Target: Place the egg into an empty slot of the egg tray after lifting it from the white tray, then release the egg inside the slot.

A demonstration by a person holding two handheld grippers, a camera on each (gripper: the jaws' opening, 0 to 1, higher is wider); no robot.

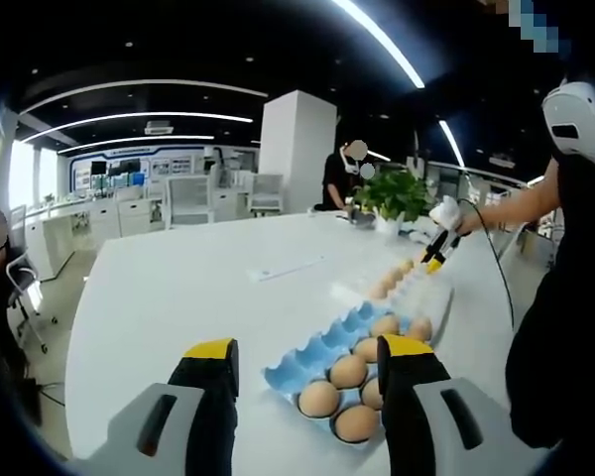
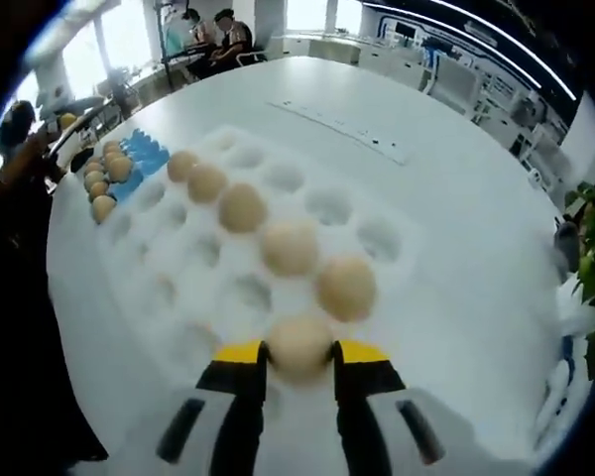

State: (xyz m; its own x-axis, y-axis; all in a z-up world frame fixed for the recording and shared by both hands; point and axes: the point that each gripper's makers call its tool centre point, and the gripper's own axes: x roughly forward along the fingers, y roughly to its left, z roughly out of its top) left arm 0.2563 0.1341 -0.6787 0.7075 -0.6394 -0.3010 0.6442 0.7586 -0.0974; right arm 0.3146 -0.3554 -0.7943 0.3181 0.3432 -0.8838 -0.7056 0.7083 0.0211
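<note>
On the white tabletop (image 1: pixel 178 297) lie two holders. Largest is the white tray (image 2: pixel 377 238), its moulded cups carrying a diagonal row of eggs in the right gripper view; well apart from it sits the smaller blue egg tray (image 1: pixel 317 352), partly filled, with bare slots toward its far end. Right claw (image 2: pixel 299 359): the jaws stand on either side of the nearest egg (image 2: pixel 299 342), touching its flanks, so it appears clenched on the egg, which sits low at its cup in the white tray; whether it has lifted clear cannot be told. Left claw (image 1: pixel 307 359): released, jaws wide apart and grasping nothing, hovering above the tabletop just short of the blue egg tray. Handling, as judged: the egg is light, rigid, smooth and brittle; pressure is best taken across its widest girth, gently, since a pinch nearer an end would likely let it squirt out. Pose: the right claw points steeply down onto the white tray; the left is held nearly level, facing across the tabletop.
</note>
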